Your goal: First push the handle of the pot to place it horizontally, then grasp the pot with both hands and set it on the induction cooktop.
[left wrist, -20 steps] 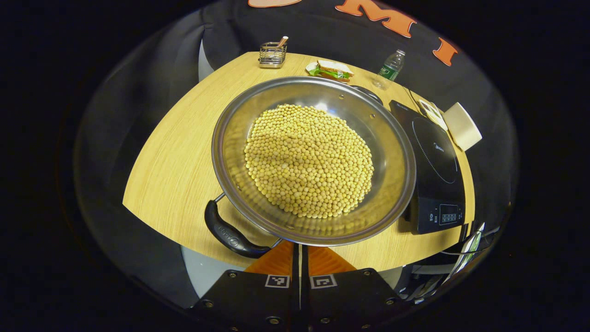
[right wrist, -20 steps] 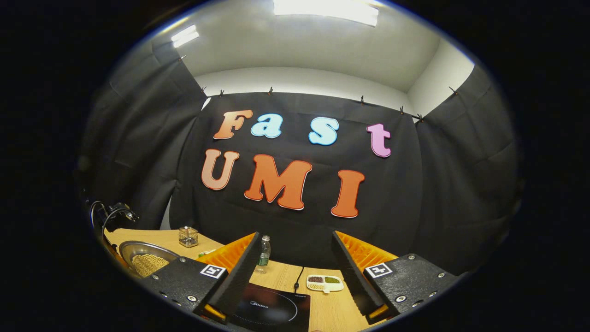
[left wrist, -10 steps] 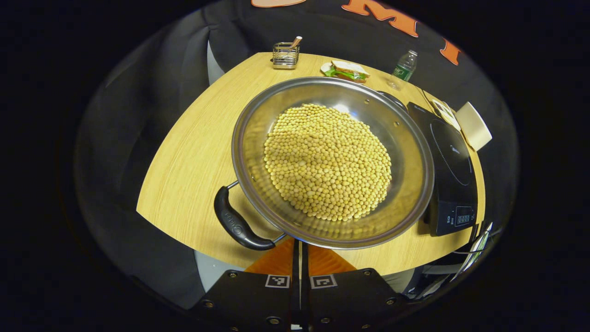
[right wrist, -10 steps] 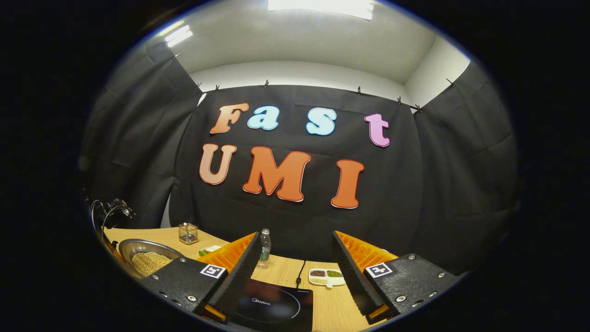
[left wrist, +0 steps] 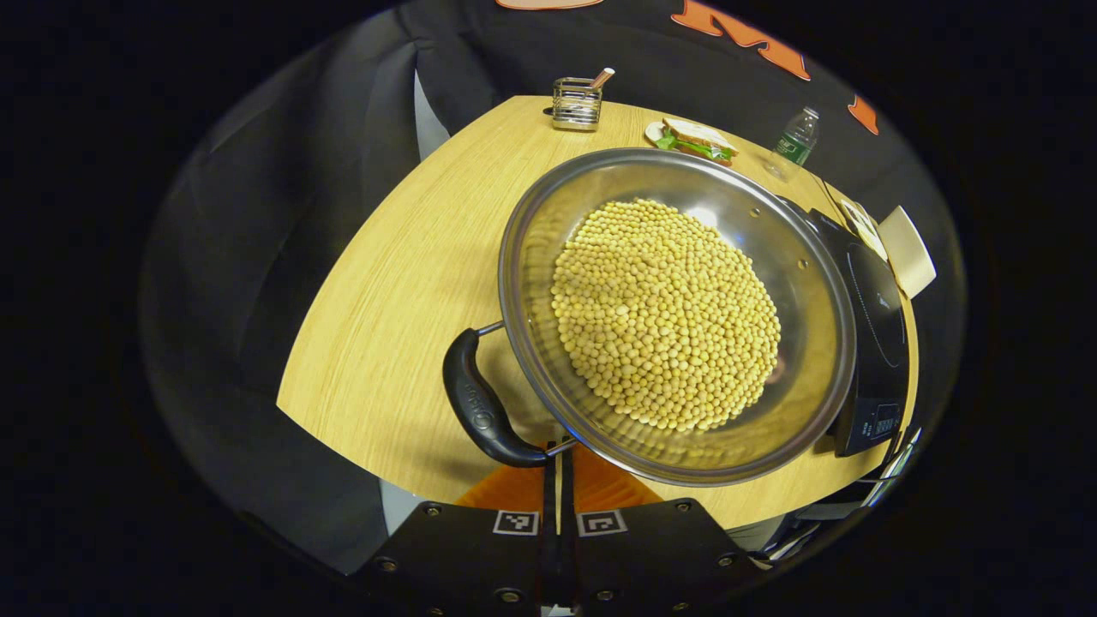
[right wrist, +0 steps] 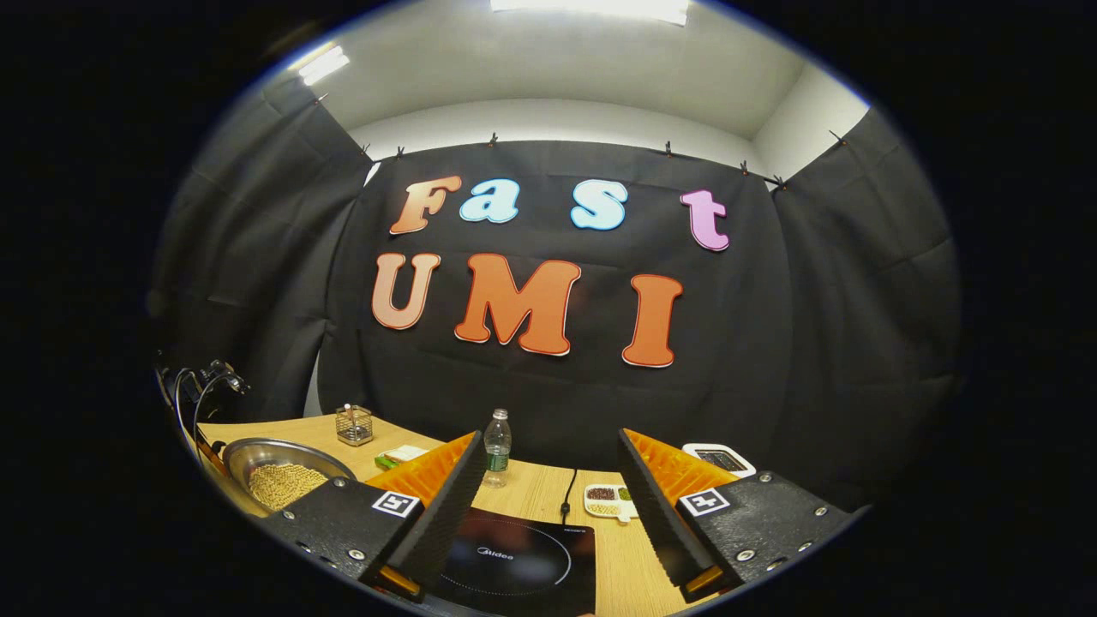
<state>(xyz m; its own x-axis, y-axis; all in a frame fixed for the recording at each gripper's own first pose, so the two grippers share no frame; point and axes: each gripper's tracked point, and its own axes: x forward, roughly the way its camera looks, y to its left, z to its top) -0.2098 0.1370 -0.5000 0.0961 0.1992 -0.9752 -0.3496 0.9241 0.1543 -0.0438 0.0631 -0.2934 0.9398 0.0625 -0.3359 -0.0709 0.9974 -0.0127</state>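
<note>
The left hand-held gripper (left wrist: 559, 463), fingers clenched together, has nudged the pot (left wrist: 677, 313) so its handle (left wrist: 480, 403) swings leftward on the surface (left wrist: 403, 283), beside the cooktop (right wrist: 514, 561). The right hand-held gripper (right wrist: 548, 506) waits released above it.

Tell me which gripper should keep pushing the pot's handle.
Left. The left gripper, fingers together, sits right at the pot's black handle; the right gripper hangs open above the induction cooktop.
</note>
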